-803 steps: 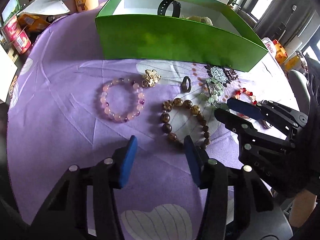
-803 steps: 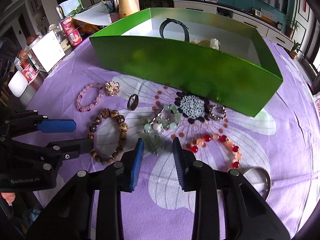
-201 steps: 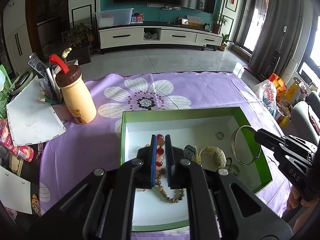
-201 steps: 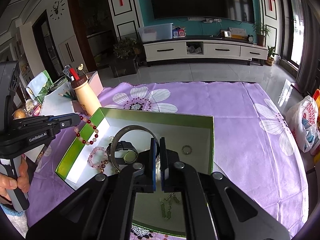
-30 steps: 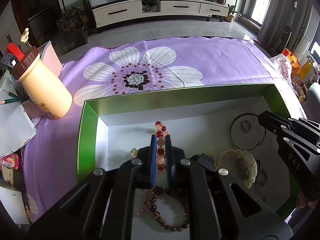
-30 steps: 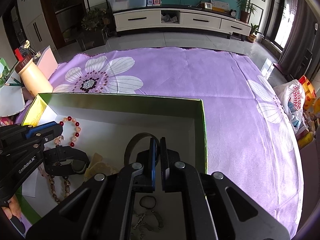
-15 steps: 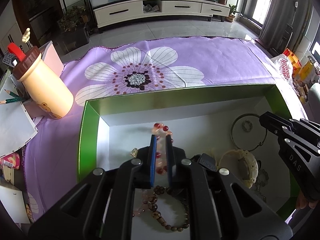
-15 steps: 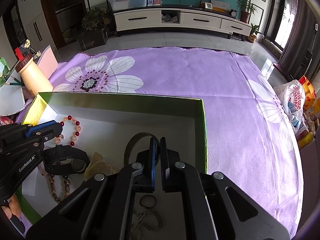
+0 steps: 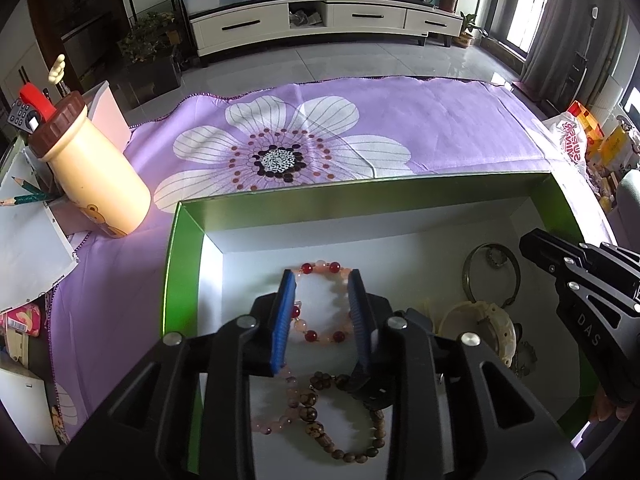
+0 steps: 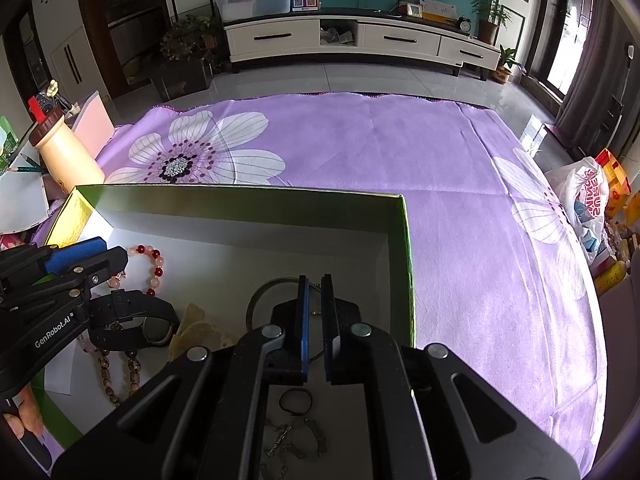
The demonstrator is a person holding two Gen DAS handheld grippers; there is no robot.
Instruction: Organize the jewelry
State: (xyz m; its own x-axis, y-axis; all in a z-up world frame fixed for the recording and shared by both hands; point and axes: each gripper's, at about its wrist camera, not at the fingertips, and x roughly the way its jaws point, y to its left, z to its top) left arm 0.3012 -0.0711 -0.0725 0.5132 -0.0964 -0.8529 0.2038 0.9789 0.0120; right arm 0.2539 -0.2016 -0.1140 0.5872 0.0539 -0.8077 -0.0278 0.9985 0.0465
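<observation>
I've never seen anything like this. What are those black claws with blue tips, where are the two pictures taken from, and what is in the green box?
There is no robot here: a person holds a hand tool in each hand, each with two blue-padded fingers and its own camera looking along them. One picture comes from the left gripper, the other from the right gripper. Both hang over a green box on a purple flowered tablecloth. The left fingers stand open around a red and pink bead bracelet that lies on the box floor. The right fingers are a narrow gap apart above a thin metal bangle, and I cannot tell if they grip anything. A black watch and a brown bead bracelet also lie inside.
</observation>
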